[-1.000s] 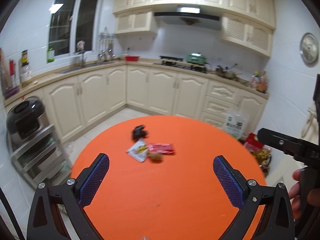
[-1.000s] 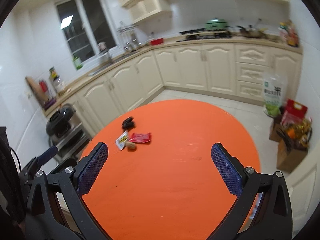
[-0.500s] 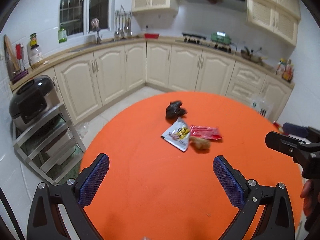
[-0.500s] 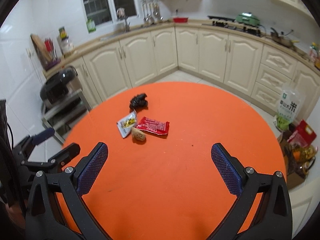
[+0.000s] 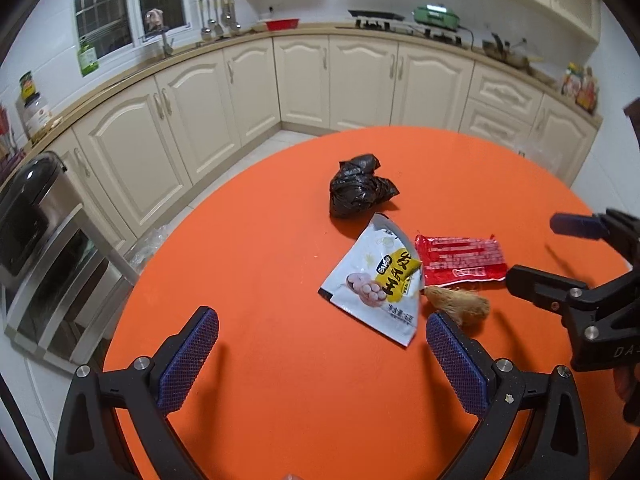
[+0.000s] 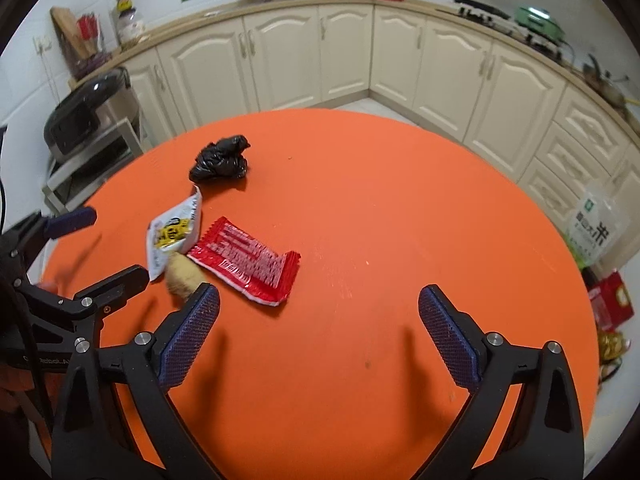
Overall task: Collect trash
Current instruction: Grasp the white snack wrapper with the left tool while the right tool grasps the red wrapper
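On the round orange table: four pieces of litter lie in a loose cluster toward the side nearer the kitchen cabinets, and none is held.
Table: the orange table (image 5: 280, 360) is bare apart from the cluster; no bin or open bag for collecting shows in either view.
Black bag: a crumpled black plastic bag (image 5: 360, 190) sits farthest from both grippers, close to the white wrapper but apart from it.
White wrapper: a torn white and yellow snack packet (image 5: 376, 284) lies flat, one edge overlapping the red wrapper.
Red wrapper: a flattened red foil wrapper (image 5: 460, 258) lies just beside the packet, on its right in the left wrist view.
Brown scrap: a small tan, fibrous lump (image 5: 460, 304), hard to identify, rests against the lower edges of both wrappers.
Left gripper: the left gripper (image 5: 320, 354) hovers over the table with its fingers wide apart and nothing between them; its right finger is near the brown scrap.
Right gripper: the right gripper (image 6: 320, 332) also has its fingers spread and empty, its left finger near the brown scrap and the red wrapper.
Progress: by my reading collection has not begun; all four pieces are left to pick up.
Likely step: approach to the cluster, probably the scrap or a wrapper first.
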